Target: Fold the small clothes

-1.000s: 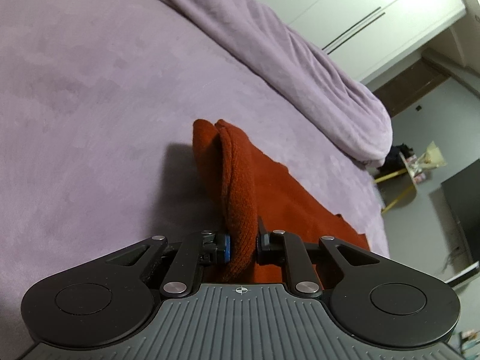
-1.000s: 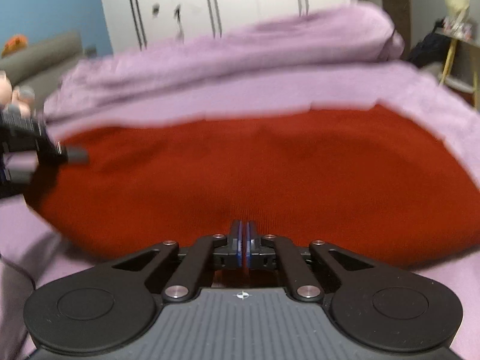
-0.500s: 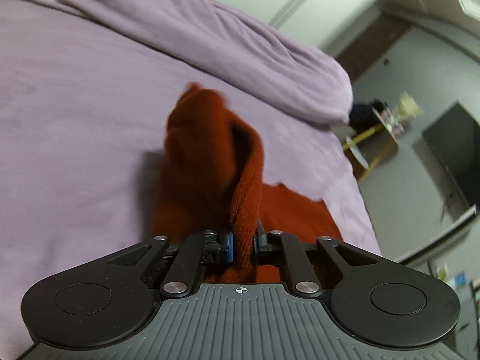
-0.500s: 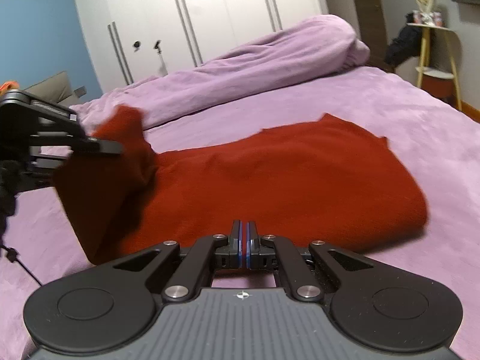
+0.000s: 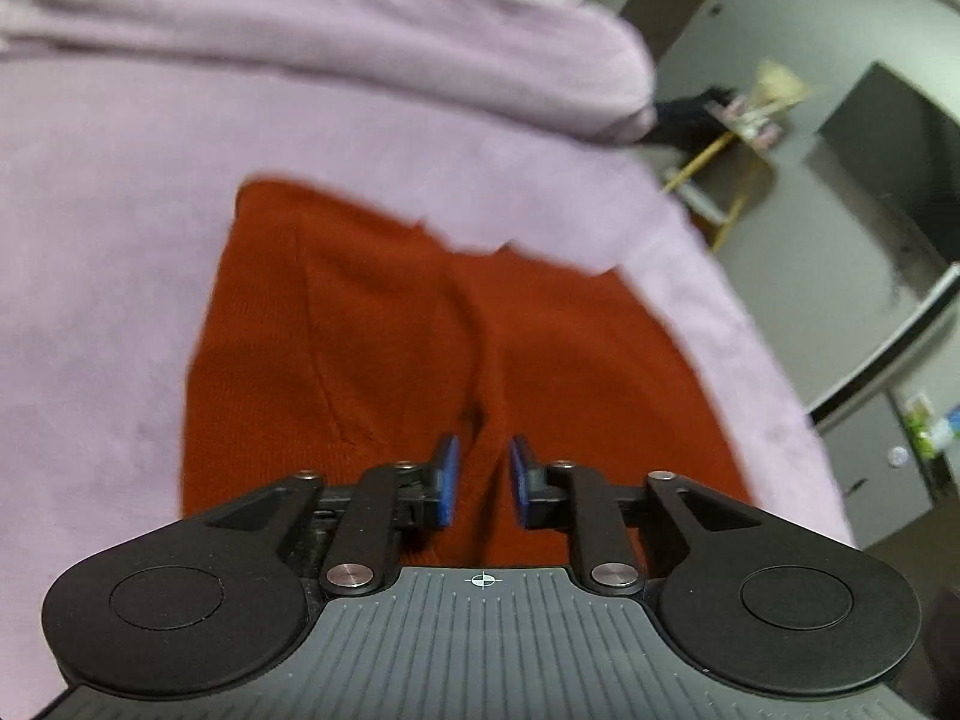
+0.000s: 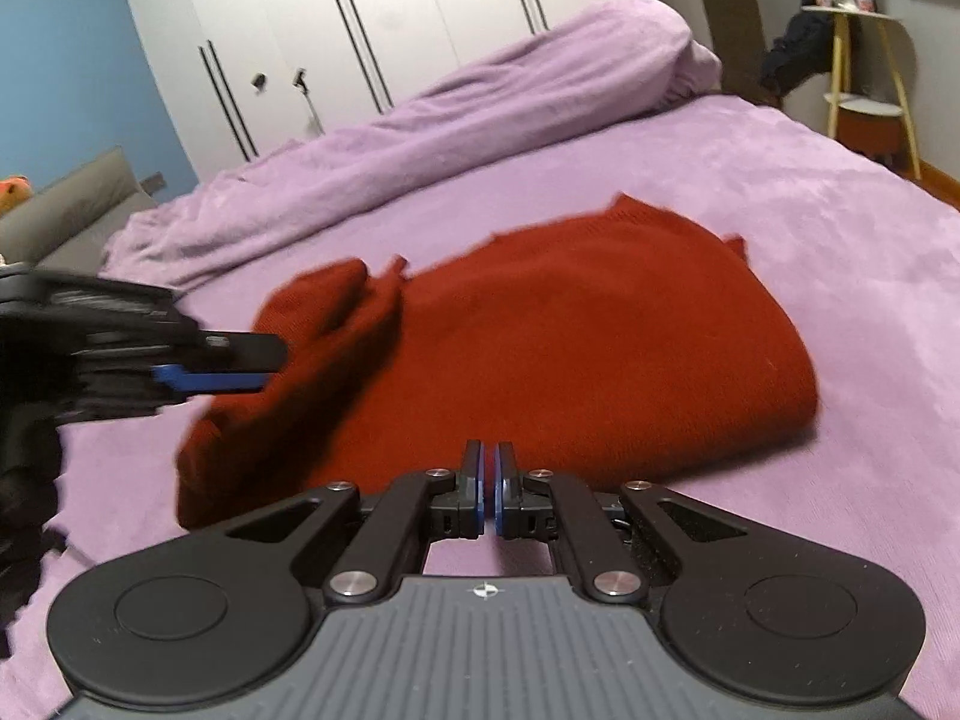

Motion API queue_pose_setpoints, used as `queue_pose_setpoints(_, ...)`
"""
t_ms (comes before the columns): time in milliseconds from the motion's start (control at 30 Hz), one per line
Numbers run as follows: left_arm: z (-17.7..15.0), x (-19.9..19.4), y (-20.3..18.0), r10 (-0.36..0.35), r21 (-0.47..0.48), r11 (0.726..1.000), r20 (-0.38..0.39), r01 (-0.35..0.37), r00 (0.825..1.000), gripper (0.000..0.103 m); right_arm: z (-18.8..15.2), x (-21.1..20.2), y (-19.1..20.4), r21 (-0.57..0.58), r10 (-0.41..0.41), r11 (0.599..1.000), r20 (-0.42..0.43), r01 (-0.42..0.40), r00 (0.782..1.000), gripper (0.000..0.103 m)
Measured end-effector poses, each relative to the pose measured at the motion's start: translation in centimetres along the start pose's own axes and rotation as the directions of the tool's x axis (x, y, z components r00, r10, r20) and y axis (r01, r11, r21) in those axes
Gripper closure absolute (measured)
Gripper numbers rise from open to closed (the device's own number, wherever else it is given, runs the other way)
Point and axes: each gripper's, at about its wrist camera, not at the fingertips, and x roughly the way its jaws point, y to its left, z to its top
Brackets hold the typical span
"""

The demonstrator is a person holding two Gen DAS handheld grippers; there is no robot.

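Observation:
A rust-red knit garment (image 5: pixel 420 324) lies on the purple bed, its left part folded over onto the body (image 6: pixel 576 336). My left gripper (image 5: pixel 483 480) hovers just above the folded part with its jaws a little apart and nothing between them. It also shows at the left of the right wrist view (image 6: pixel 240 363), beside the folded edge. My right gripper (image 6: pixel 489 495) is shut and empty, just in front of the garment's near edge.
A bunched purple duvet (image 6: pixel 480 96) lies along the far side of the bed (image 6: pixel 840 228). White wardrobes (image 6: pixel 372 18) stand behind it. A small yellow side table (image 6: pixel 864 90) stands past the bed's right edge. A grey headboard (image 6: pixel 66 210) is at the left.
My left gripper carried the garment's edge up and over onto the body, then opened and let it go. My right gripper drew back from the garment, staying shut.

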Motion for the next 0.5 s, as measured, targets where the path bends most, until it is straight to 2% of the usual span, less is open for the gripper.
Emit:
queue_pose_setpoints(33, -0.1, -1.5, 0.2, -0.014, -0.001, 1.000, 0.032, 0.014, 0.999, 0.068, 0.5, 0.2, 0.5, -0.007, 0.015, 1.000, 0.007, -0.014, 1.000, 0.099)
queue_pose_setpoints(67, -0.1, -2.6, 0.8, -0.005, -0.014, 1.000, 0.061, 0.006, 0.998, 0.066, 0.9, 0.3, 1.1, -0.014, 0.029, 0.999, 0.013, -0.028, 1.000, 0.099)
queue_pose_setpoints(167, 0.1, -3.9, 3.5, 0.099, -0.103, 0.991, 0.108, -0.088, 0.989, 0.067, 2.6, 1.0, 3.5, -0.048, 0.092, 0.995, 0.030, -0.091, 0.995, 0.099)
queue_pose_setpoints(267, -0.2, -3.3, 6.2, 0.196, -0.179, 0.967, 0.075, -0.180, 0.978, 0.067, 3.8, 2.9, 5.8, -0.076, 0.163, 0.984, 0.010, -0.162, 0.987, 0.099)
queue_pose_setpoints(333, -0.6, -2.6, 7.3, 0.217, -0.203, 0.958, 0.047, -0.204, 0.975, 0.068, 3.9, 4.6, 6.7, -0.080, 0.172, 0.982, -0.023, -0.173, 0.985, 0.099)
queue_pose_setpoints(400, -1.1, -1.6, 8.1, 0.219, -0.219, 0.952, 0.004, -0.213, 0.976, 0.068, 3.6, 6.4, 6.8, -0.080, 0.166, 0.982, -0.064, -0.171, 0.984, 0.099)
queue_pose_setpoints(500, -1.7, -0.9, 8.1, 0.217, -0.211, 0.954, 0.004, -0.212, 0.976, 0.068, 2.1, 8.9, 6.4, -0.138, 0.108, 0.982, -0.141, -0.127, 0.984, 0.100)
